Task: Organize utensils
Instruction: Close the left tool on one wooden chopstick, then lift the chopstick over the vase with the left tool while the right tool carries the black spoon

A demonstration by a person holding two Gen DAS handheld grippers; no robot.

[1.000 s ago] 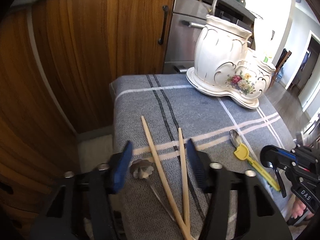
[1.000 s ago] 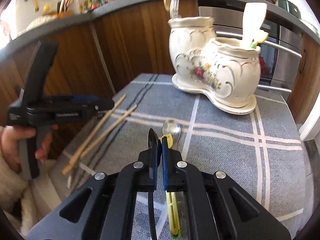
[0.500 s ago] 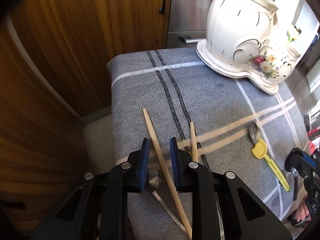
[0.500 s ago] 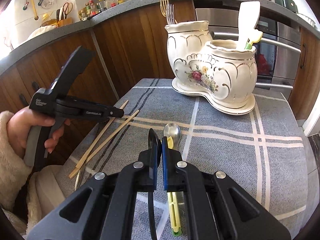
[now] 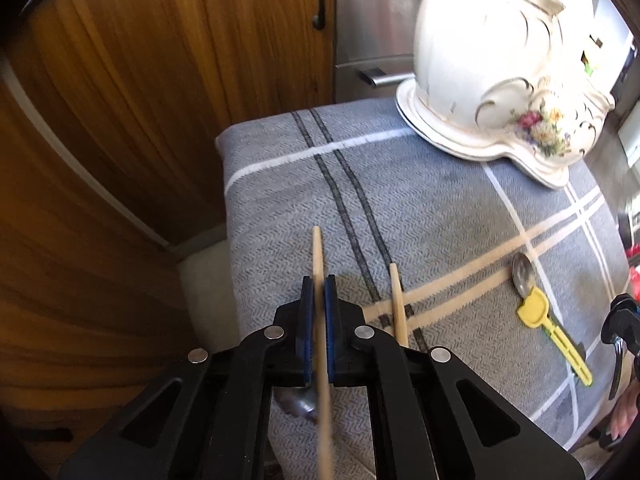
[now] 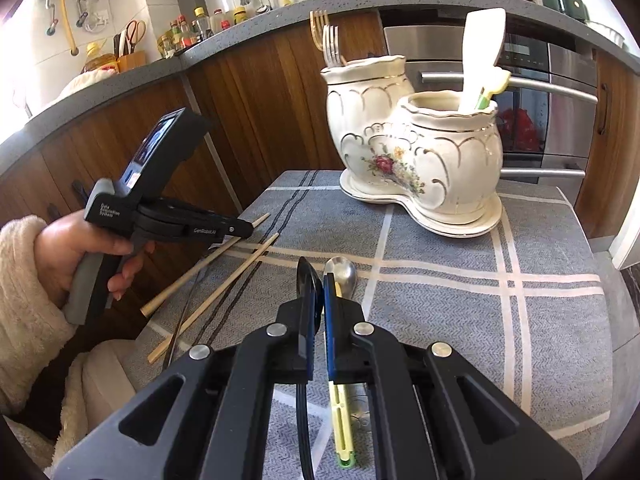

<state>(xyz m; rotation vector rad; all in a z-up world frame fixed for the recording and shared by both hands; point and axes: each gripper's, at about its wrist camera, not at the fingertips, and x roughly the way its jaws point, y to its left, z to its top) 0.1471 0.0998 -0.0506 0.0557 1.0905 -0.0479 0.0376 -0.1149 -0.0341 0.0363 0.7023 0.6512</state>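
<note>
My left gripper (image 5: pixel 319 286) is shut on a wooden chopstick (image 5: pixel 317 252) and holds it just above the grey cloth; it also shows in the right wrist view (image 6: pixel 246 232). A second chopstick (image 5: pixel 396 296) lies on the cloth beside it. My right gripper (image 6: pixel 318 280) is shut on a black spoon (image 6: pixel 306 280). A metal spoon (image 6: pixel 342 274) and a yellow plastic utensil (image 5: pixel 554 330) lie on the cloth under it. The white floral ceramic holder (image 6: pixel 416 152) stands at the back with forks and a spatula in it.
The grey striped cloth (image 6: pixel 540 320) covers a small table. Wooden cabinets (image 5: pixel 160 80) stand close on the left and an oven (image 6: pixel 540 92) behind. A metal utensil (image 5: pixel 298 404) lies under my left gripper.
My left gripper has closed on the left chopstick and lifted its near end off the cloth. My right gripper has stayed shut on the black spoon.
</note>
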